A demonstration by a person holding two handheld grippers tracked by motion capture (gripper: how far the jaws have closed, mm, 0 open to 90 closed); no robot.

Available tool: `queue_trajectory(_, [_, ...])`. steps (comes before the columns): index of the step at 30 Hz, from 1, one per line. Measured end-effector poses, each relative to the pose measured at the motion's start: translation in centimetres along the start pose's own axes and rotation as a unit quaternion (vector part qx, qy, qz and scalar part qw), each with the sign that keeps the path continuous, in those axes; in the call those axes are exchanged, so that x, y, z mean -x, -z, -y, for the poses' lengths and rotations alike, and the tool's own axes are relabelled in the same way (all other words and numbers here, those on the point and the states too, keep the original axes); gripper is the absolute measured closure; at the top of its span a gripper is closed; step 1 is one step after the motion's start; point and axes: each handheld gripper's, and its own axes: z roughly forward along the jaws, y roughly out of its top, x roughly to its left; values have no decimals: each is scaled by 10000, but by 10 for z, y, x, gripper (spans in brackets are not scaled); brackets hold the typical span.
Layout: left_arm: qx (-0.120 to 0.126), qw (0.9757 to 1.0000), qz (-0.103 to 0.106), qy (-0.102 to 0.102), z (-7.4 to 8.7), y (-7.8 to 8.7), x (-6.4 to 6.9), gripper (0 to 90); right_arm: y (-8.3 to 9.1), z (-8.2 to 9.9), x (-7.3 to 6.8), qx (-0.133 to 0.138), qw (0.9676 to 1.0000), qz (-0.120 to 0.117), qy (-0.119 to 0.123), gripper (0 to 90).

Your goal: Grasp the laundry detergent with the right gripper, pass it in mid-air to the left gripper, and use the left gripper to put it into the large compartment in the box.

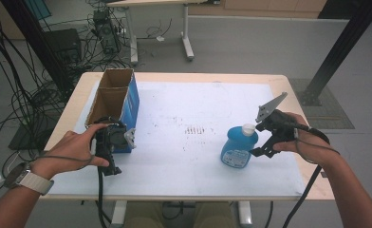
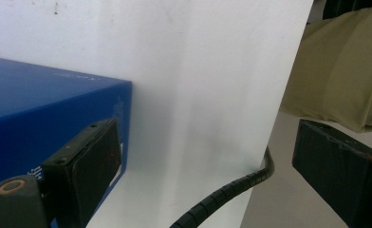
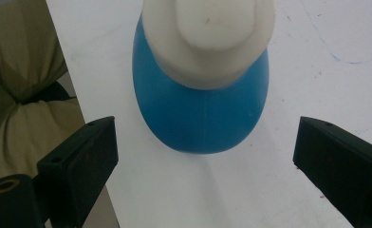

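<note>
table (image 1: 288, 83) | white sheet (image 1: 184, 156) | on sheet: blue box (image 1: 127, 102), blue bottle (image 1: 238, 147)

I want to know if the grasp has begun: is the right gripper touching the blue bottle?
Apart. The right gripper view shows the right gripper open, white table showing between each jaw and the blue bottle.

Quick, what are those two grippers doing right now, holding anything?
Left gripper: open, holding nothing, beside the blue box.
Right gripper: open, holding nothing, over the blue bottle.

Two black plastic grippers, left (image 1: 109, 147) and right (image 1: 274, 133), have blocky rectangular jaws, ribbed black cables and a grey three-cornered plate; the person wears a white-strapped wristwatch (image 1: 26, 179).
</note>
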Motion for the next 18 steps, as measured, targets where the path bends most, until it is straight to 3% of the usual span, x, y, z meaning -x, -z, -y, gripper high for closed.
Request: queue_trajectory(18, [11, 10000, -10, -31, -2, -1, 1, 97, -7, 0, 0, 49, 10000, -32, 0, 85])
